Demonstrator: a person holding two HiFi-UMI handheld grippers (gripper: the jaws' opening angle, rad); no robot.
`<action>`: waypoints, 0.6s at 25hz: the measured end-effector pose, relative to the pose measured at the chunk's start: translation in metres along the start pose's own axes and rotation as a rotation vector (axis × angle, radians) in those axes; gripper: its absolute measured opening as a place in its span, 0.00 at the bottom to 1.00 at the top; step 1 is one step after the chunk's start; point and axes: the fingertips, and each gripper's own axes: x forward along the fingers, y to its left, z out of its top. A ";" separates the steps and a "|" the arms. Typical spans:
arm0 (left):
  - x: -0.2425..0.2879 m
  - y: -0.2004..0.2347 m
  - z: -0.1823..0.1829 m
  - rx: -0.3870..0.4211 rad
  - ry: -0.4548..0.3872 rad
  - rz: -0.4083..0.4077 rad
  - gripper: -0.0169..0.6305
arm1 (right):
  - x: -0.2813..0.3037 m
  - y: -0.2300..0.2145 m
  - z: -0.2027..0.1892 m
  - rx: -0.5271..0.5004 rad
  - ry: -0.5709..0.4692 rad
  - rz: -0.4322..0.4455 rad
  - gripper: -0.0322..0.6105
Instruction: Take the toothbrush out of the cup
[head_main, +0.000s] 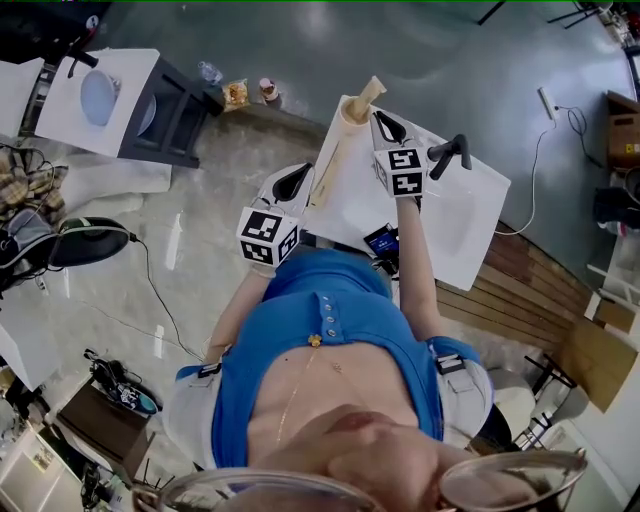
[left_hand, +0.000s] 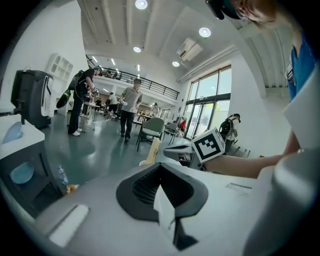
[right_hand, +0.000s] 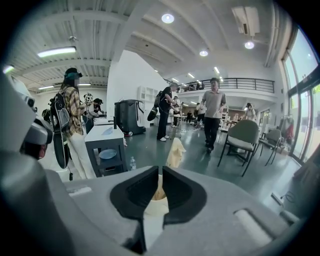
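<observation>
The toothbrush (right_hand: 175, 149) stands in a pale cup (right_hand: 156, 196) at the far corner of the white worktop (head_main: 470, 215), its cream handle leaning up out of the rim. The right claw (right_hand: 160, 170) points straight at the cup with its jaws pressed almost together, only a slit between them, and nothing pinched as far as I can tell. The left claw (left_hand: 160, 169) is pressed together too, empty, held off the worktop's left edge and well short of the cup.

The main risk, as I judge it, is that a closed claw pushed forward would nudge the light cup rather than take the handle. The cup stands near the worktop's edge and could tip or slide off. With the left claw not steadying it, a tilted pull might drag the cup up along with the brush.
</observation>
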 end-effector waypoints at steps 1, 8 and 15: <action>-0.002 0.002 0.000 -0.001 0.000 0.005 0.03 | 0.003 -0.001 -0.001 0.000 0.007 -0.002 0.09; -0.016 0.018 -0.005 -0.012 0.001 0.045 0.03 | 0.025 -0.006 -0.010 0.064 0.040 -0.014 0.13; -0.031 0.036 -0.004 -0.029 -0.005 0.081 0.03 | 0.044 -0.018 -0.015 0.168 0.053 -0.043 0.23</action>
